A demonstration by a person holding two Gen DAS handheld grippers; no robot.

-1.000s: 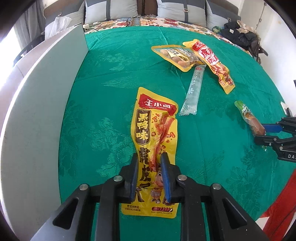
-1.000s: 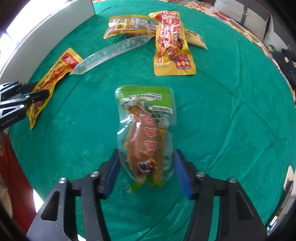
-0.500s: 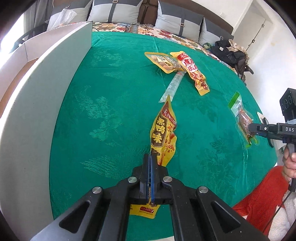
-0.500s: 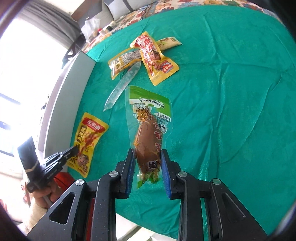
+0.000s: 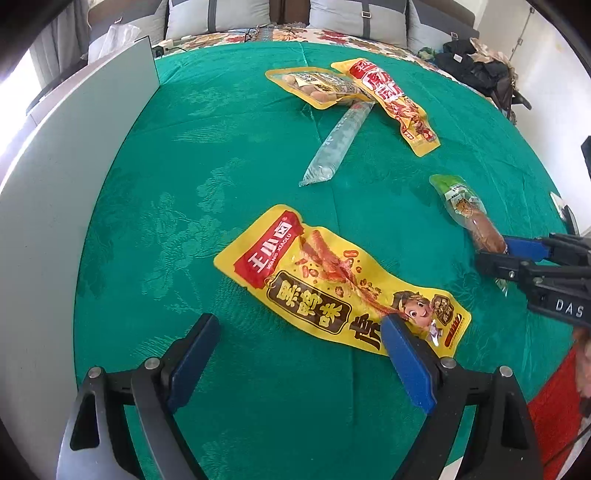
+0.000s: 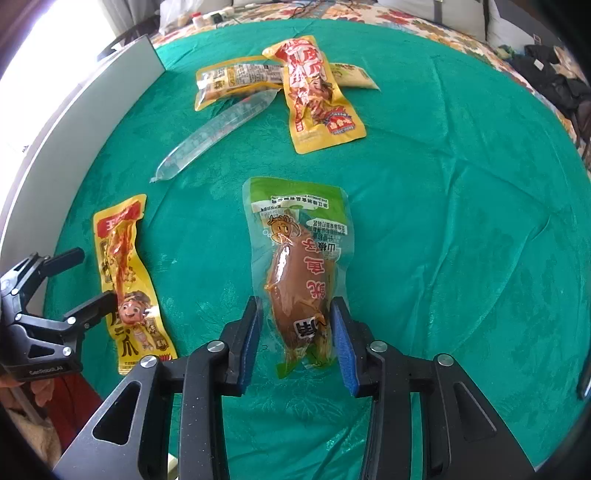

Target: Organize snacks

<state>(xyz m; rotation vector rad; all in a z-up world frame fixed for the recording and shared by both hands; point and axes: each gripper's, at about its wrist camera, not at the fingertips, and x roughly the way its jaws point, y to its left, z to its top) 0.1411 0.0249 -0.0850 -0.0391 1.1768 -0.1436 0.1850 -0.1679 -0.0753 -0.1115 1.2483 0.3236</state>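
A yellow snack packet (image 5: pixel 340 288) lies flat on the green tablecloth (image 5: pixel 229 155); it also shows in the right wrist view (image 6: pixel 127 280). My left gripper (image 5: pixel 299 347) is open wide, its right finger over the packet's lower edge. A green-topped packet with a brown drumstick (image 6: pixel 301 273) lies on the cloth, also in the left wrist view (image 5: pixel 469 214). My right gripper (image 6: pixel 297 332) is open, its fingers on either side of that packet's lower end. Farther back lie a clear tube packet (image 6: pixel 218 129), a yellow-red packet (image 6: pixel 317 96) and a yellow nut packet (image 6: pixel 232 79).
A white box wall (image 5: pixel 66 192) runs along the left edge of the table. A sofa with grey cushions (image 5: pixel 354 18) and dark clothes (image 5: pixel 476 70) are beyond the far side. Red fabric (image 5: pixel 557 417) hangs at the near right edge.
Half a second ago both grippers were shut on their packets and held them up. Now both packets lie flat on the cloth and both grippers have opened.
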